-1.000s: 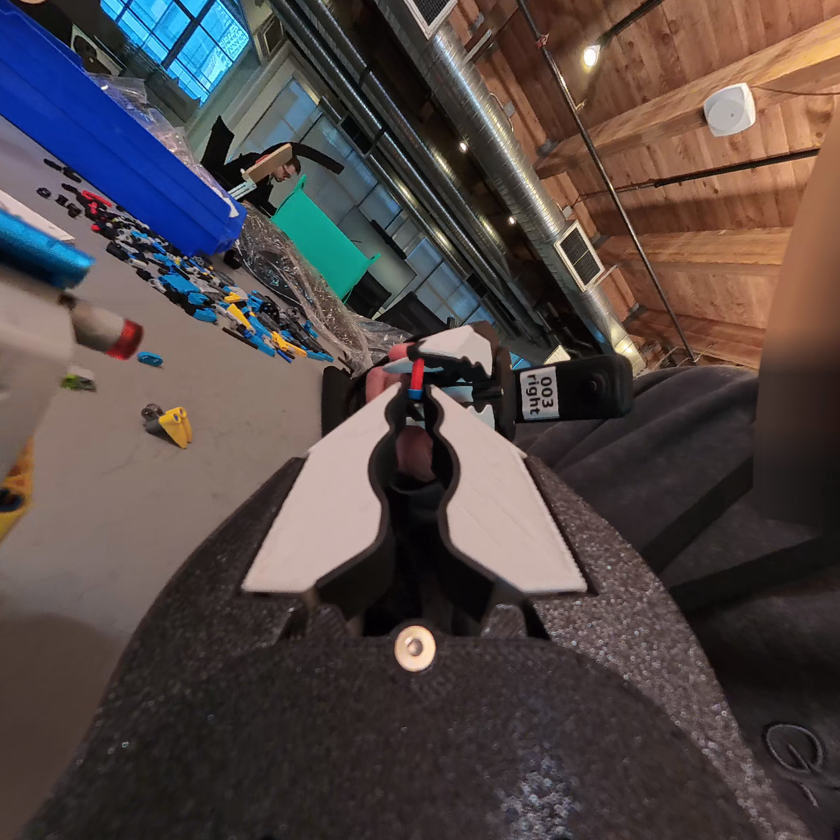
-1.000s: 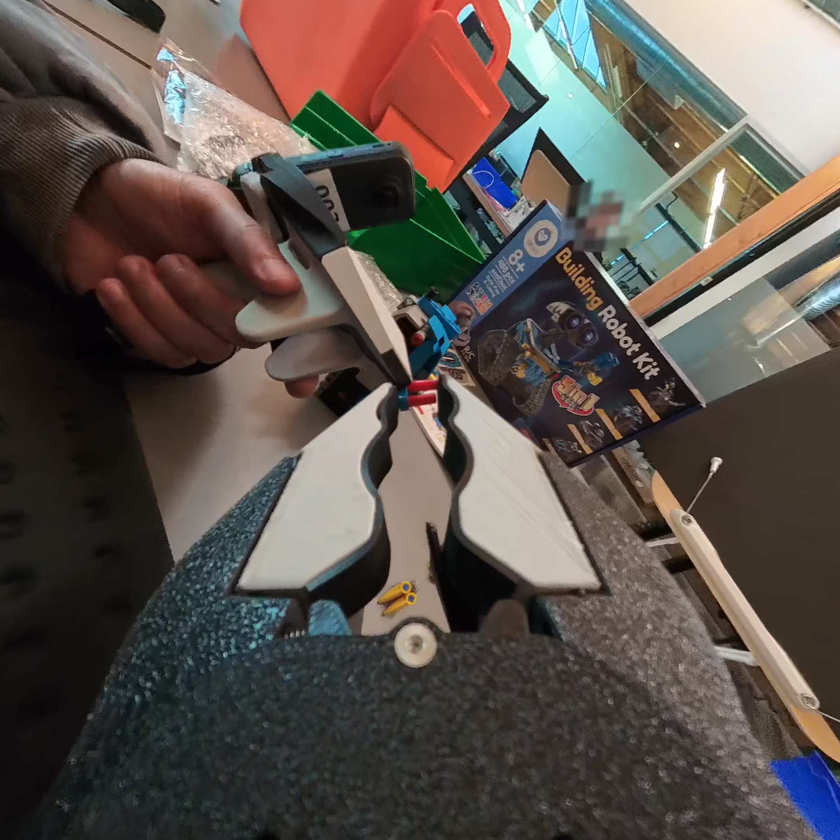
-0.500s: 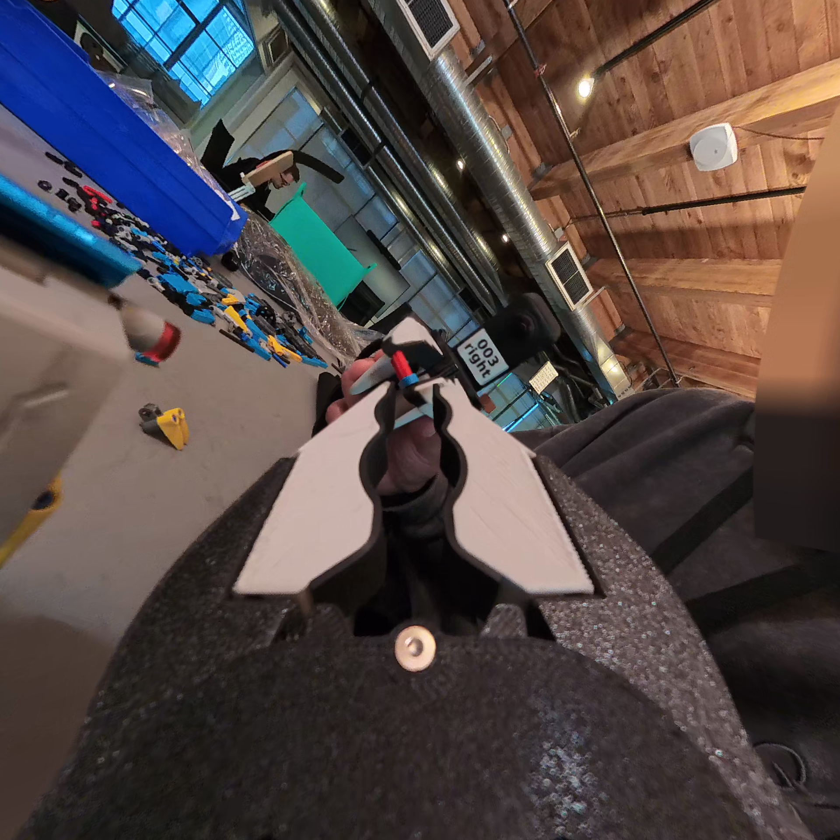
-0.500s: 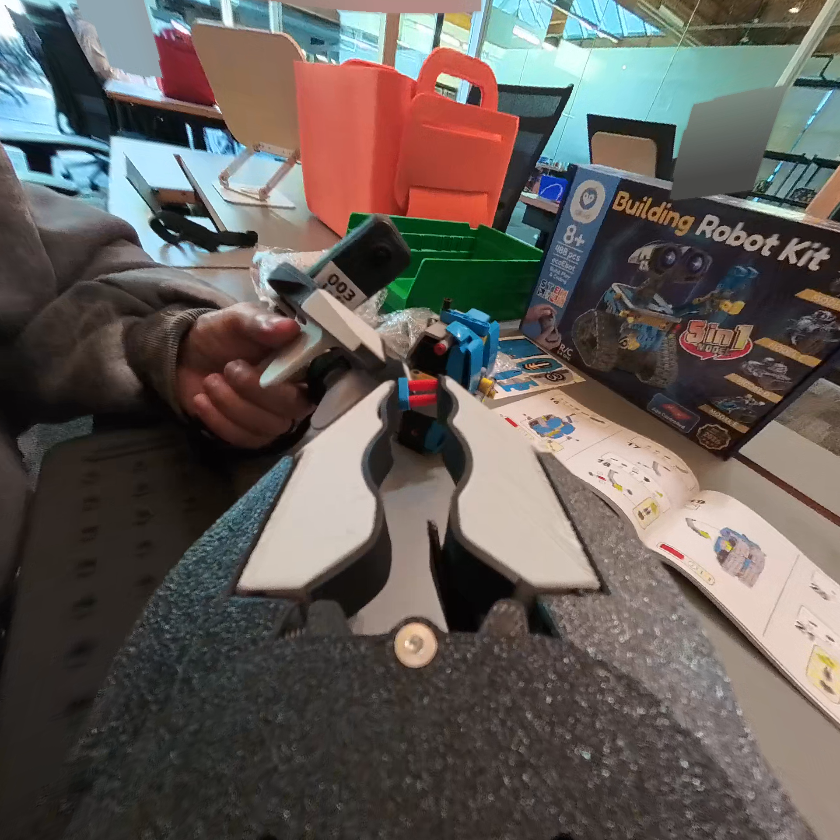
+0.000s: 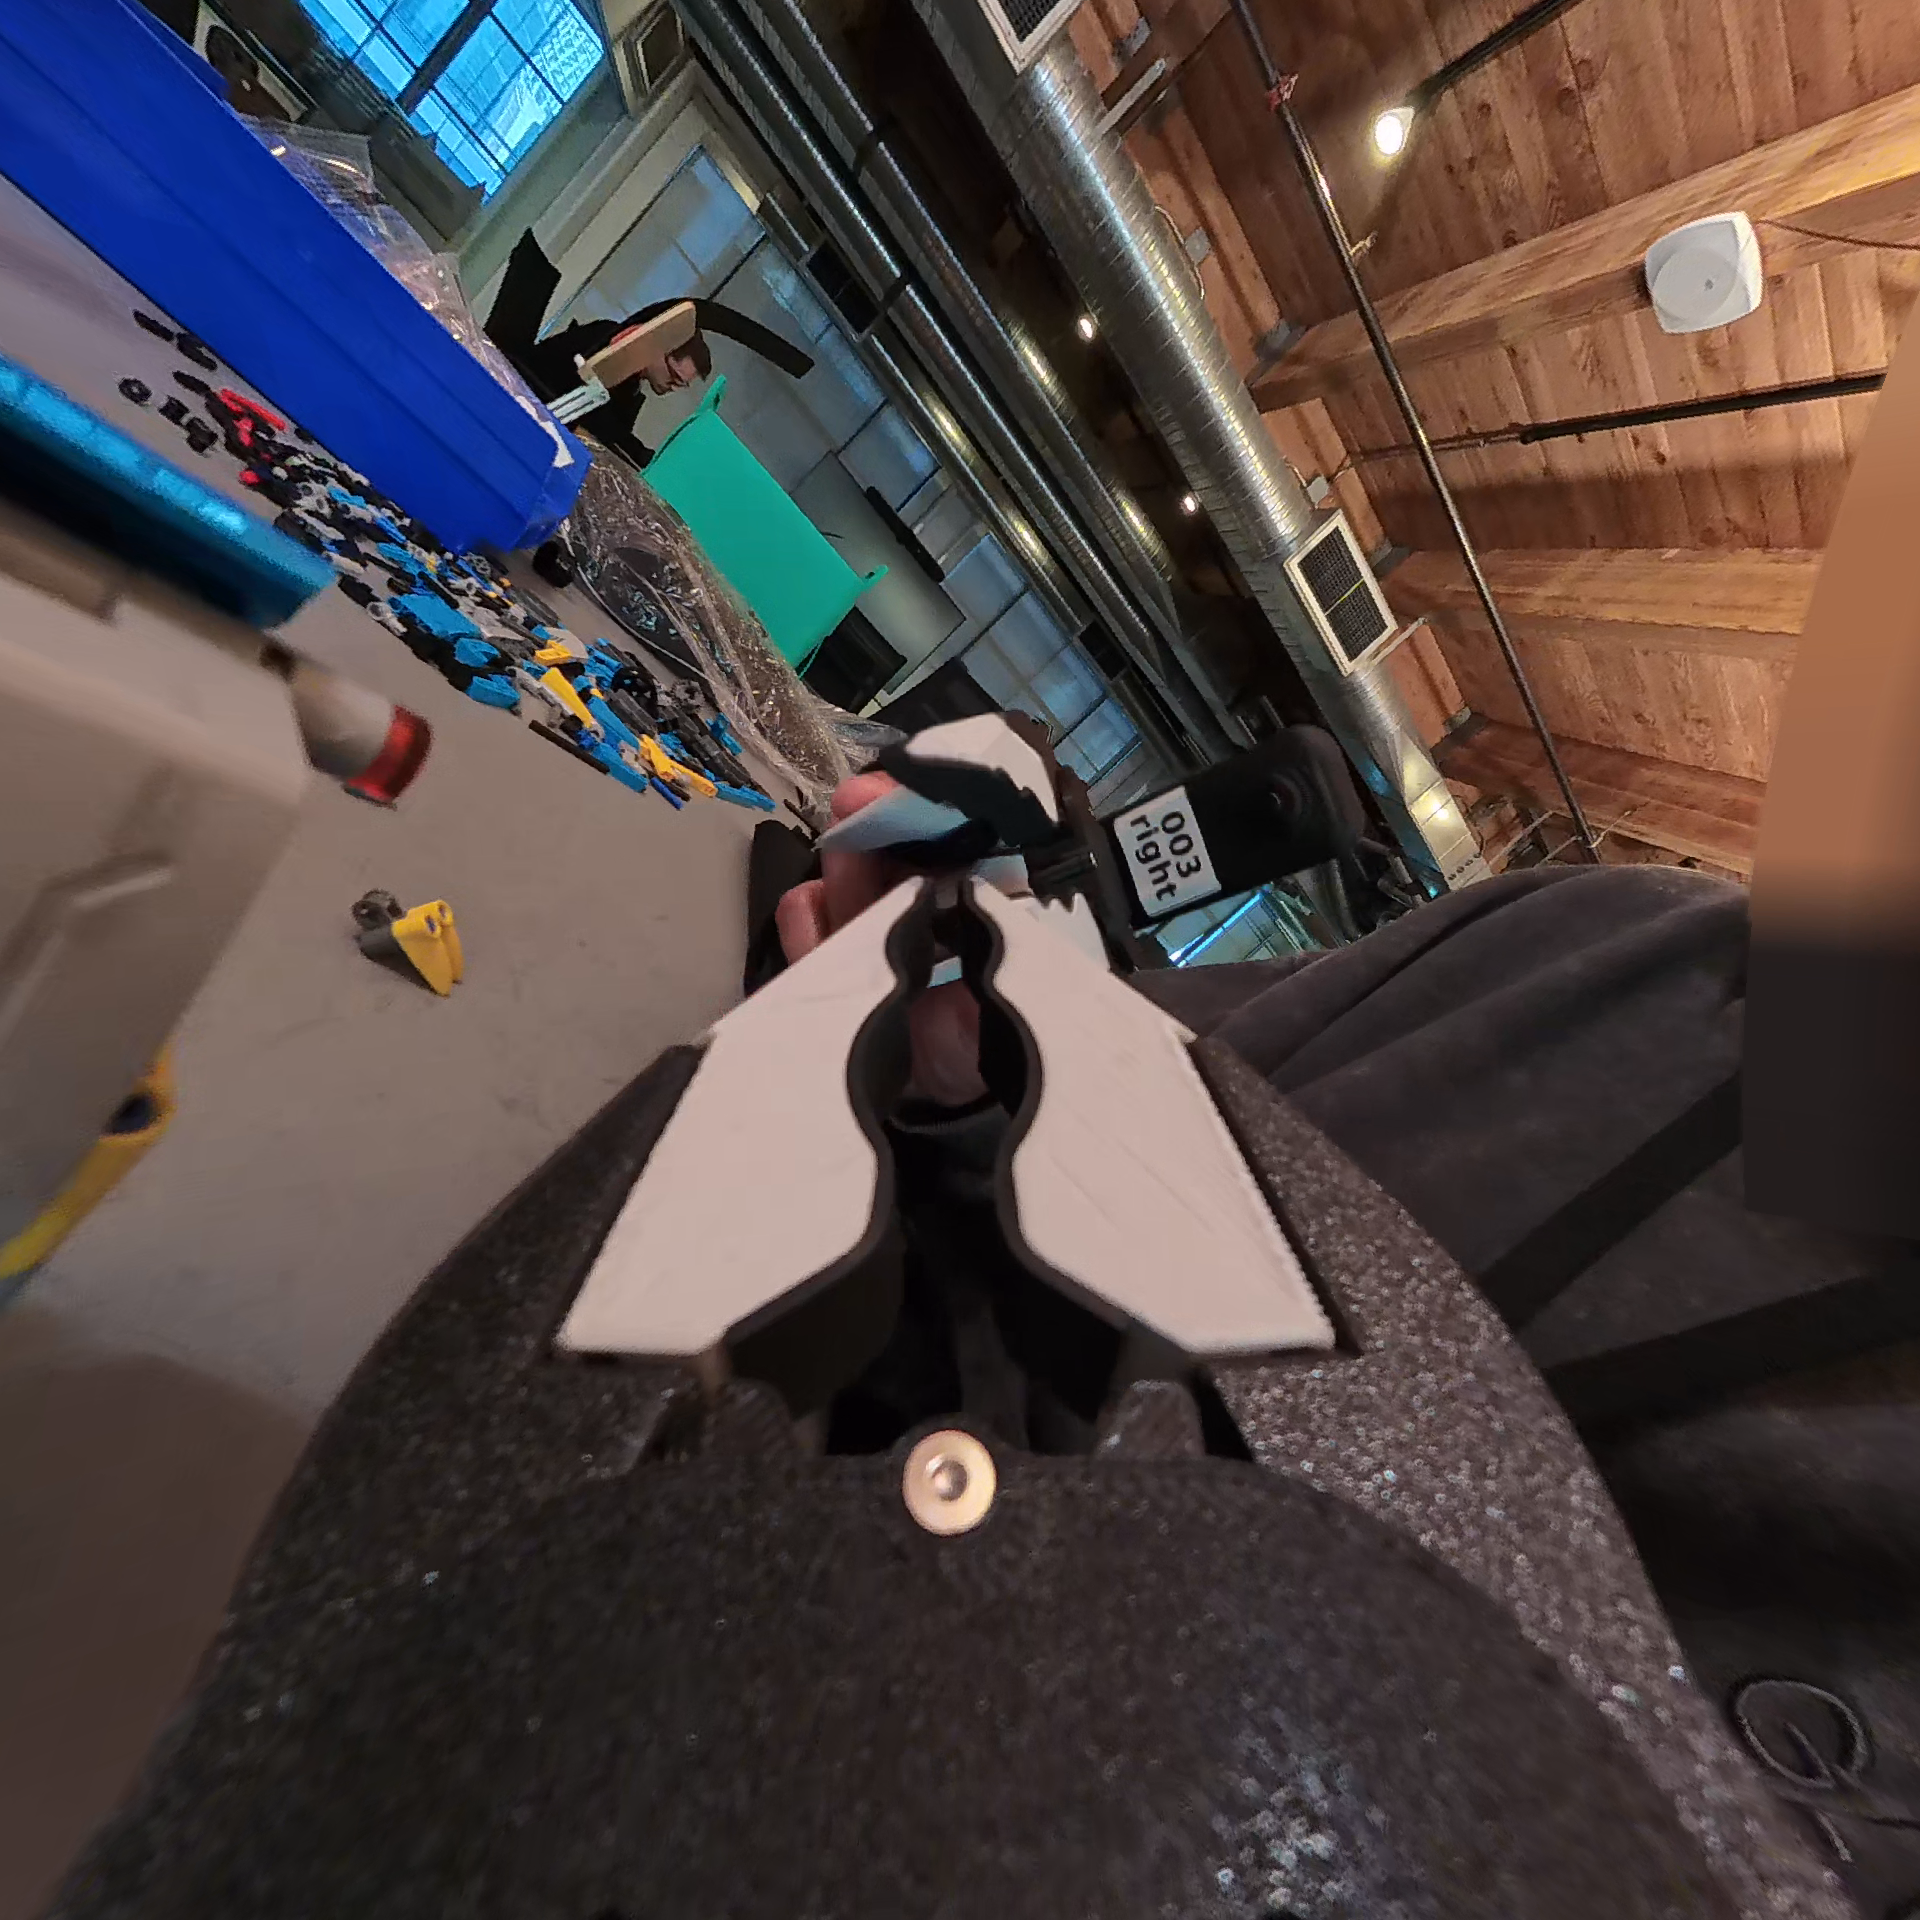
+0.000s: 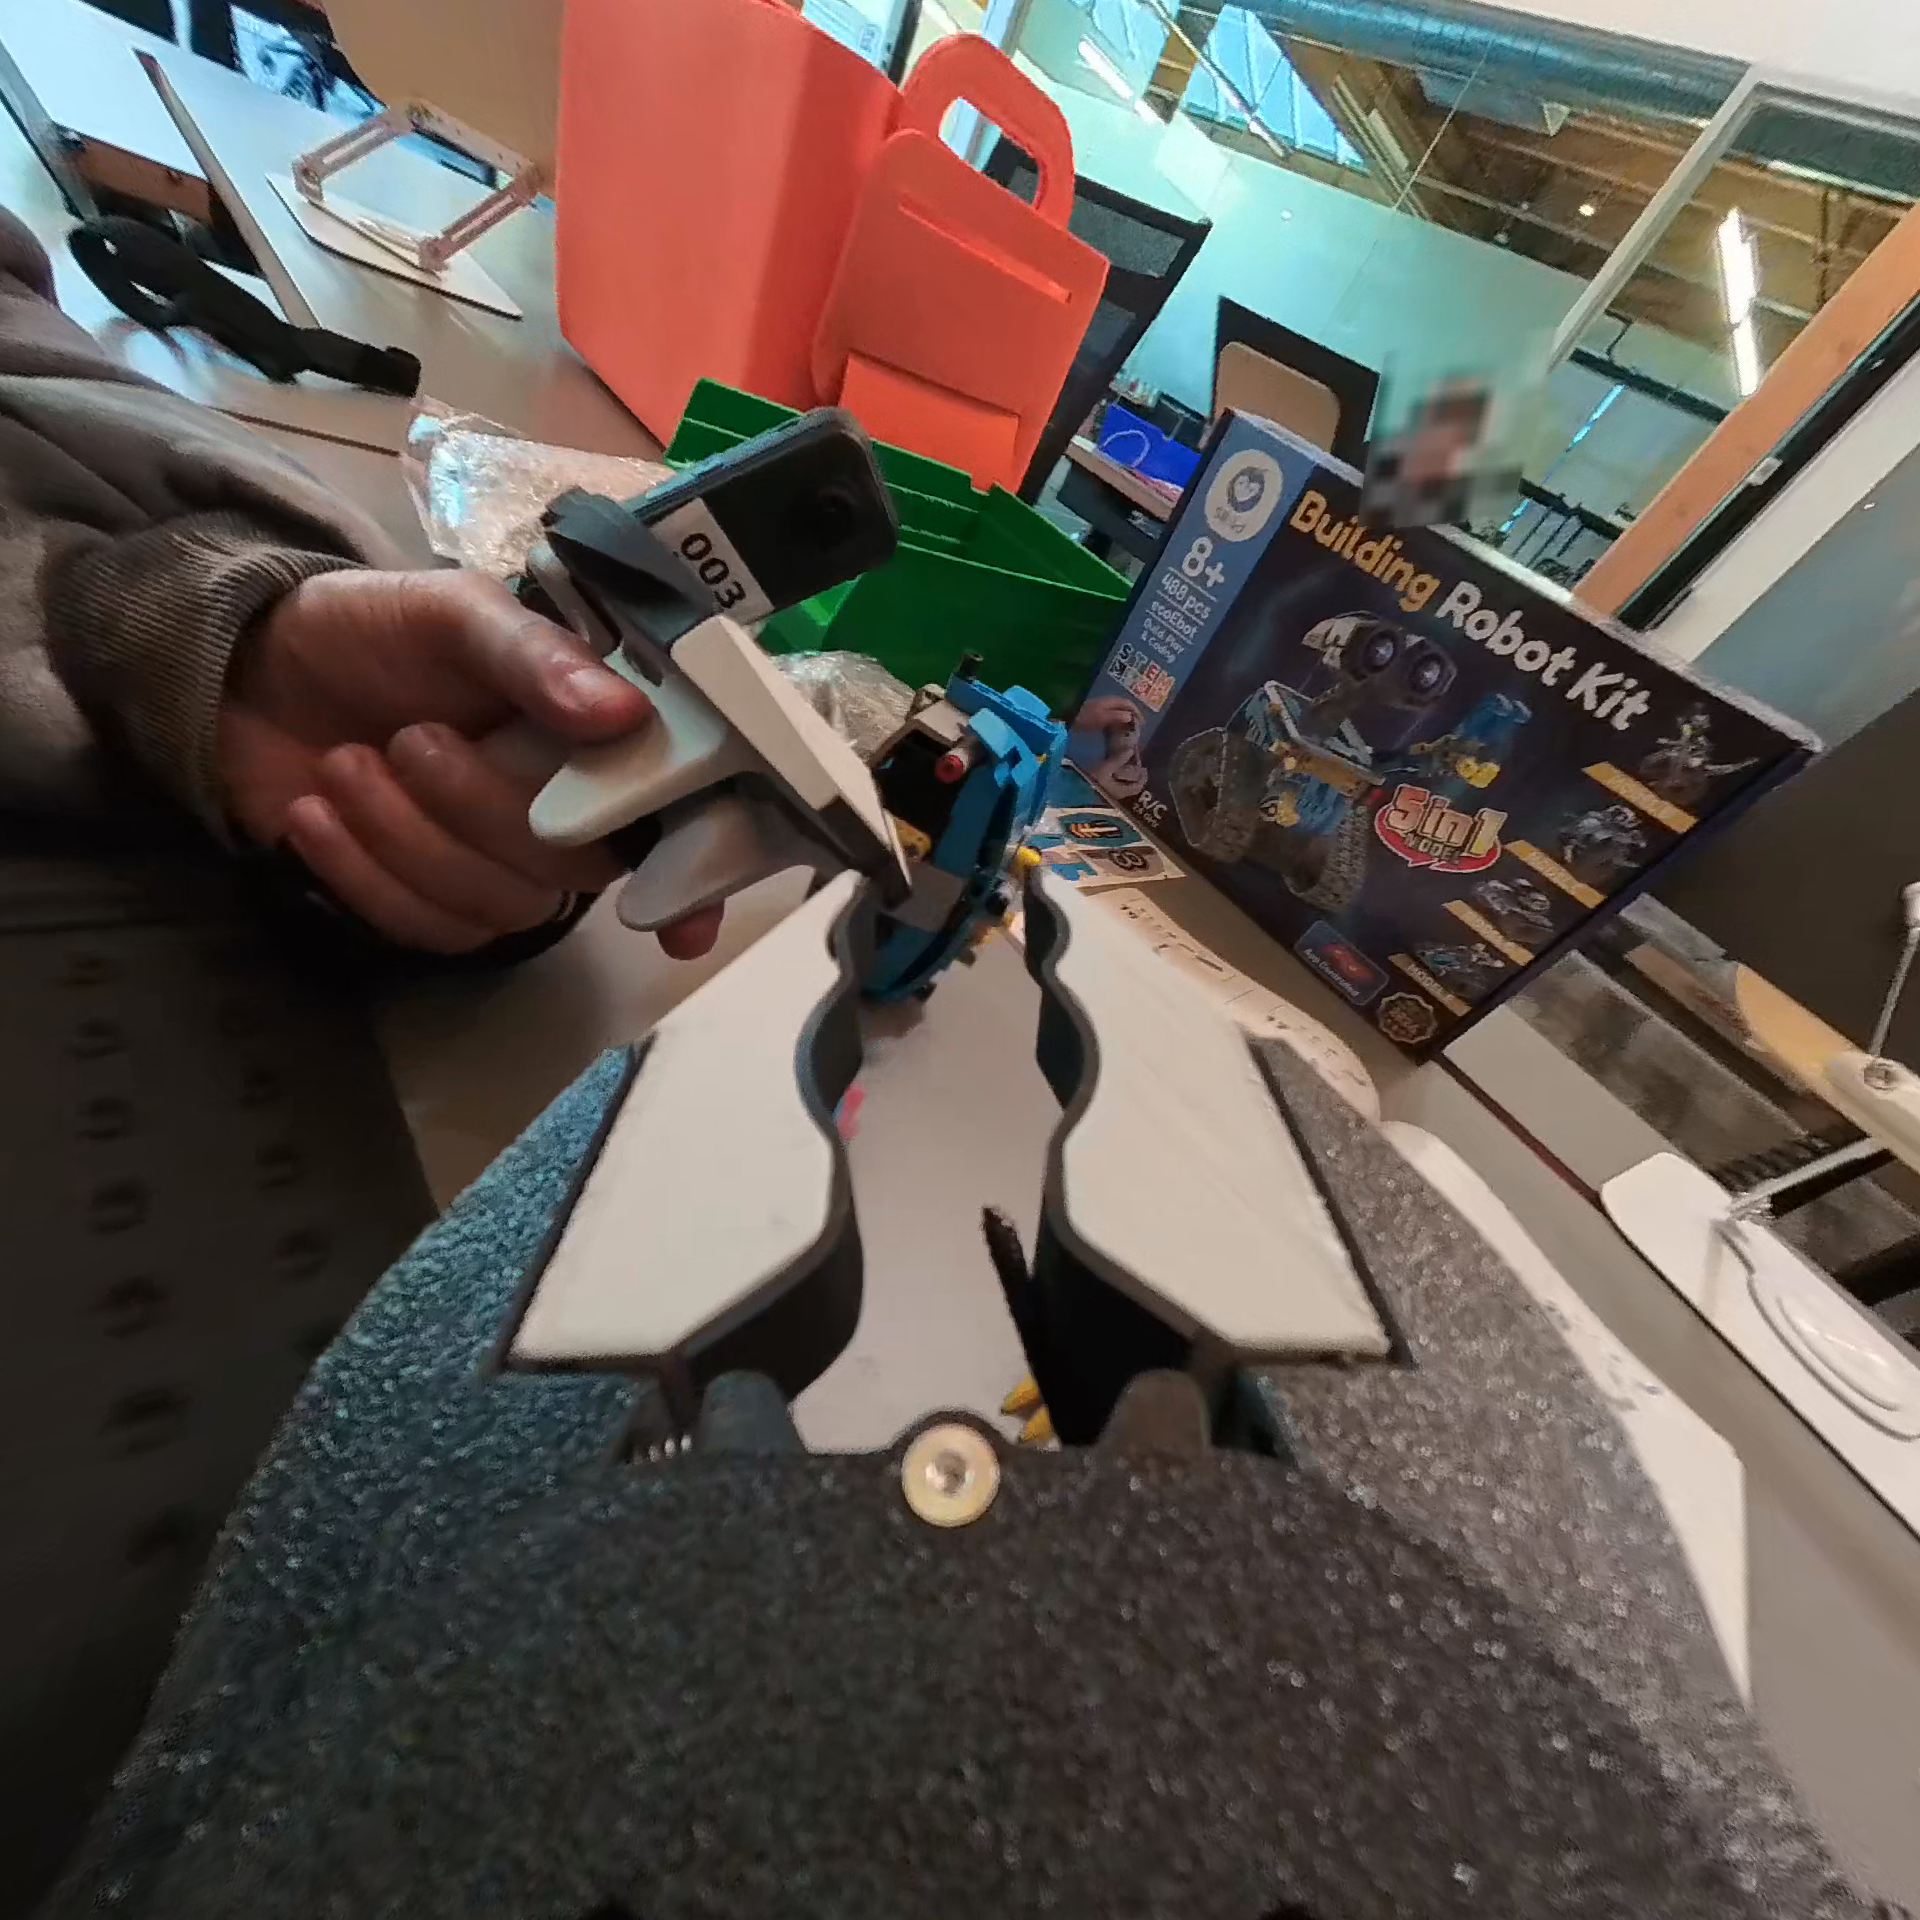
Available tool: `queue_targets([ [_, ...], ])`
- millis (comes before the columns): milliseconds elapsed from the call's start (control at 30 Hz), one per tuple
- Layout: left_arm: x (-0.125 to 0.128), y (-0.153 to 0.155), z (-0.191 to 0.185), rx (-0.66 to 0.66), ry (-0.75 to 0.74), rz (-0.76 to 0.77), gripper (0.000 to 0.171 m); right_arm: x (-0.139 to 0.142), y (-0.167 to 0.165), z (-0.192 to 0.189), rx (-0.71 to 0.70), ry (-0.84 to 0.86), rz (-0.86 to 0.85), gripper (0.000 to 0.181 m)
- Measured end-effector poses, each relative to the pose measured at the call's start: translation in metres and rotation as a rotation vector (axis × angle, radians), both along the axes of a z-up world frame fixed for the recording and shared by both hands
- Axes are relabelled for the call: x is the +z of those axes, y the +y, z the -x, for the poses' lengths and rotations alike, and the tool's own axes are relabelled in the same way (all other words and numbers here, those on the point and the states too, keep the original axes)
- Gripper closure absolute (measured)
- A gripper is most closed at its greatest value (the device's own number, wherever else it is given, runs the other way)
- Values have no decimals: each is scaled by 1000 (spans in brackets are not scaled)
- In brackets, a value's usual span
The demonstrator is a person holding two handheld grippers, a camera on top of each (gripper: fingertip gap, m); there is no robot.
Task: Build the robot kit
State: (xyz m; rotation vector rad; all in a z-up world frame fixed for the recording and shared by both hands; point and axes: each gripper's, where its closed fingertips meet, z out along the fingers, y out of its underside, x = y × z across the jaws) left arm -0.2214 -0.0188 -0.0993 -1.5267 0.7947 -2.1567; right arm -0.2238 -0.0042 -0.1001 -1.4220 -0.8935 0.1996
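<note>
My left gripper (image 5: 951, 899) is shut, its tips pressed together in front of the hand that holds the other gripper; a tiny pale spot shows at the tips, too small to identify. In the right wrist view the left gripper (image 6: 894, 878) points down to the right, its tips just beside my right gripper's left fingertip (image 6: 847, 894). My right gripper (image 6: 945, 904) is open and empty. Behind its gap stands a blue and black robot model (image 6: 977, 800) on the table. A small red blur (image 6: 852, 1107) shows low inside the gap.
A dark kit box (image 6: 1455, 748), an instruction booklet (image 6: 1174, 935), a green bin (image 6: 966, 582) and an orange bag (image 6: 790, 239) stand behind the model. A blue bin (image 5: 260, 281), several loose pieces (image 5: 520, 644) and a yellow wedge piece (image 5: 421, 940) lie on the table.
My right gripper has opened, and the blue and red pin it held is gone from its tips. The left gripper's tips now sit beside the right fingertip.
</note>
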Motion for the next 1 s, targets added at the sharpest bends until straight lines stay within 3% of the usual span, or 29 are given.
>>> queue_targets([
  [167,0,6,1,43,14,-34,171,-9,2,-9,12,-4,63,154],
  [233,-4,8,1,84,46,-97,171,-14,10,-33,-55,-8,121,155],
  [367,-12,3,-4,107,110,-221,171,-47,9,-77,-101,-72,384,158],
  [433,-19,4,-7,124,154,-278,171,-70,2,-94,-111,-117,528,149],
  [567,-35,7,-11,171,255,-390,170,-105,-12,-87,-38,-126,746,143],
  [767,-44,-8,-15,158,319,-588,169,-119,4,-66,-31,-320,683,146],
  [1000,-46,-11,-15,141,325,-614,169,-117,16,-61,107,-412,657,155],
])
